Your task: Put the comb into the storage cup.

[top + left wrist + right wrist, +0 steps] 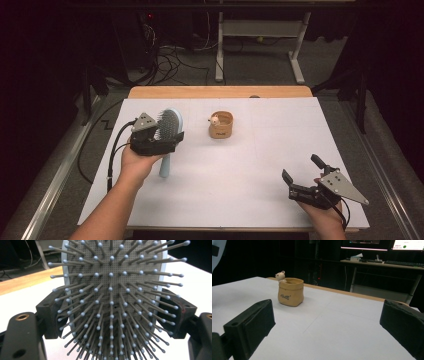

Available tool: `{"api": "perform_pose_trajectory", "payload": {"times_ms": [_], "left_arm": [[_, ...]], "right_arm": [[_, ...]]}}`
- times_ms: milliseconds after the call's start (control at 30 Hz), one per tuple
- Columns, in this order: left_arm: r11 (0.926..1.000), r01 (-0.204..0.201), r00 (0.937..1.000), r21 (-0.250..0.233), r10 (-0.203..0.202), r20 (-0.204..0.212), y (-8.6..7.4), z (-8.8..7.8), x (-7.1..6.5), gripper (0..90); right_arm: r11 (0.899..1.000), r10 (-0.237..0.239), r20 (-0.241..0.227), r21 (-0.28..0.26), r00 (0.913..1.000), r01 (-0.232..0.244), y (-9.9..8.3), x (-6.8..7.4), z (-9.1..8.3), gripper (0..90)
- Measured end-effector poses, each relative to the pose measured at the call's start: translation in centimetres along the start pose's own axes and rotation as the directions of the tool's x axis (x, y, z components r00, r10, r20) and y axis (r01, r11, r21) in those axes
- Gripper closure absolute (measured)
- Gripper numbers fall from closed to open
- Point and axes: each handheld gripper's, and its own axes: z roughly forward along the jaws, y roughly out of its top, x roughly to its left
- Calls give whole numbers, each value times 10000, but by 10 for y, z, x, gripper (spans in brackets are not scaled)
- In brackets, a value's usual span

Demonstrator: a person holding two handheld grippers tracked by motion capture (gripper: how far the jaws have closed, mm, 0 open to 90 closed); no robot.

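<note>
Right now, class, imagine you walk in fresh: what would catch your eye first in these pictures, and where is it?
First, the pale blue paddle hairbrush with grey ball-tipped bristles, clamped upright in the left gripper at the left of the white table. Next, the small tan sack-shaped pot with a little bear figure, standing alone toward the table's far middle. The right gripper rests open at the near right.

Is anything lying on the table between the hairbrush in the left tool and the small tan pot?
Nothing visible does. The left tool is clamped on the hairbrush, and the stretch of white table between it and the tan pot is bare. The right tool sits open, well off to the side.
</note>
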Motion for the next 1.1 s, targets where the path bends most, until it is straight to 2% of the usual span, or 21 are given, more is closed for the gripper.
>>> {"api": "perform_pose_trajectory", "payload": {"times_ms": [533,1100], "left_arm": [[9956,-413,9991,-840,413,-17,-5,-4,-7,206],[9845,-454,9987,-1693,485,143,-7,-1,-9,206]], "right_arm": [[10000,-40,-2,50,10000,40,-1,0,1,1],[10000,15,59,74,10000,-16,-3,-1,-2,1]]}}
